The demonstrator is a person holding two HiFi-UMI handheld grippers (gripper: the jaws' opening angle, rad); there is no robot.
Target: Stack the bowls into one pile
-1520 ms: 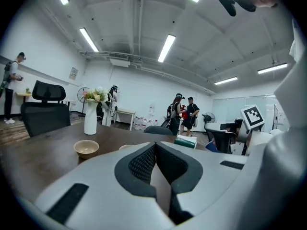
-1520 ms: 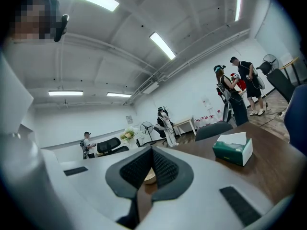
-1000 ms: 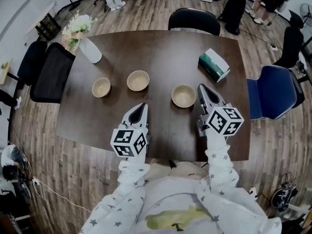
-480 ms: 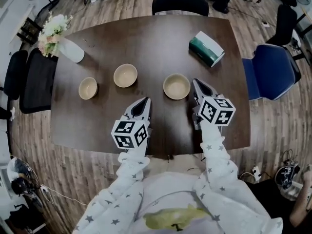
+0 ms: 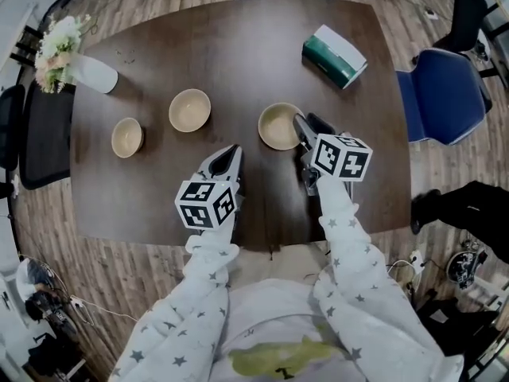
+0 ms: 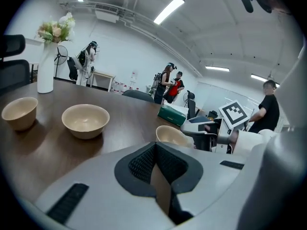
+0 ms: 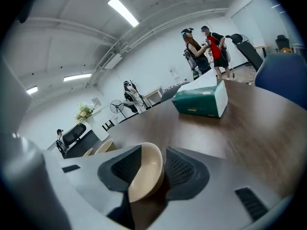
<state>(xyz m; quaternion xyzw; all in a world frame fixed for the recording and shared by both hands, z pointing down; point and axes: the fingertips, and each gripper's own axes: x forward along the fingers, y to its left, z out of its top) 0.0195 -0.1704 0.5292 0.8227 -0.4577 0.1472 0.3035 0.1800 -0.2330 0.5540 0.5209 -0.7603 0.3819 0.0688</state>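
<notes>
Three beige bowls sit on the dark table [image 5: 238, 46]: a small one [image 5: 127, 137] at the left, a middle one [image 5: 189, 110] and a right one [image 5: 278, 126]. My right gripper [image 5: 304, 131] straddles the right bowl's near right rim, and its jaws are opening. In the right gripper view that bowl's wall [image 7: 144, 181] stands between the pads with a gap on the right side. My left gripper [image 5: 231, 151] is shut on nothing, low over the table in front of the middle bowl [image 6: 85, 120].
A green and white tissue box [image 5: 334, 56] lies at the table's far right. A white vase with flowers [image 5: 79, 70] stands at the far left corner. A blue chair [image 5: 441, 94] is at the right, black chairs at the left. People stand in the background.
Both grippers came down toward the table. The right gripper shifted left from beside the right bowl onto its rim, and its jaws went from shut to spread.
</notes>
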